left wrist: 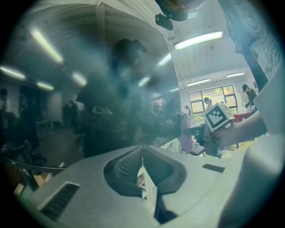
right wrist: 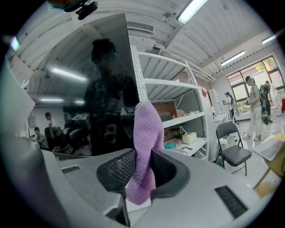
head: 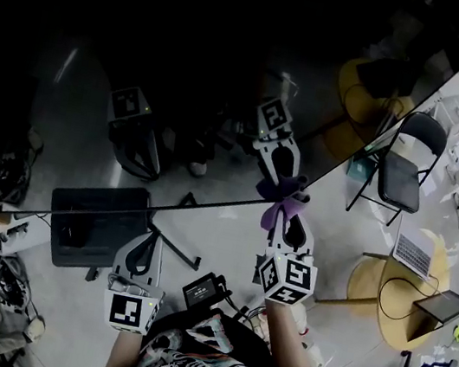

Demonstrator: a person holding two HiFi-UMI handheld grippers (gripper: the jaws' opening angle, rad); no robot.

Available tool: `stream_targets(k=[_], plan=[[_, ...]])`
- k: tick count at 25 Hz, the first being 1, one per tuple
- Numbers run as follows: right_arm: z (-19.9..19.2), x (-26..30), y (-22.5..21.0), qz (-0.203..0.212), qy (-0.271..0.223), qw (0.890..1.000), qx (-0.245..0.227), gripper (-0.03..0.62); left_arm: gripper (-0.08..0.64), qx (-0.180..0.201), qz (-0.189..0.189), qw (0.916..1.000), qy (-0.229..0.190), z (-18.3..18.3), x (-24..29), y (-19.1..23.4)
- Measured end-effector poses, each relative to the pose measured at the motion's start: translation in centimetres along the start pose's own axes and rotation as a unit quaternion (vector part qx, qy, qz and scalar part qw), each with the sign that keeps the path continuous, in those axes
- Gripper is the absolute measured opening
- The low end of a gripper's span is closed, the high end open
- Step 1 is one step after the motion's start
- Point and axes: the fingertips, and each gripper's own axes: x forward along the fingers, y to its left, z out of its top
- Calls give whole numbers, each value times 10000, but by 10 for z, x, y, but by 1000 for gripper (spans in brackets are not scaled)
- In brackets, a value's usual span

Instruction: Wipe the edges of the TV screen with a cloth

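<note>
Two claws up: right claw (right wrist: pixel 142 165) clamped on the purple cloth (head: pixel 278 211), cloth tip at the TV screen (head: pixel 190 57) edge. Left claw (left wrist: pixel 142 161) pinched together, empty, near the same edge. Wiping looks midway along one edge; can't tell how much is done.

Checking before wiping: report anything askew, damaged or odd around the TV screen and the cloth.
Nothing stands out. The purple cloth is clamped in the right gripper, at the edge of the TV screen. The dark screen shows only reflections, with no visible crack. The left gripper is shut and empty.
</note>
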Motion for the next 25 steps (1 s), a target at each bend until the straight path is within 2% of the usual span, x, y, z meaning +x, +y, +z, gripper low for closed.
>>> stream_targets(k=[8, 20, 25], plan=[[-1, -2, 1, -80, 90, 9999, -56, 109, 18, -21, 4, 10000, -74, -2, -4, 5], [0, -3, 8, -506, 53, 9987, -37, 109, 18, -124, 54, 9999, -25, -10, -26, 39], [1, -5, 25, -346, 63, 9993, -146, 109, 18, -147, 1, 9999, -23, -9, -29, 41]])
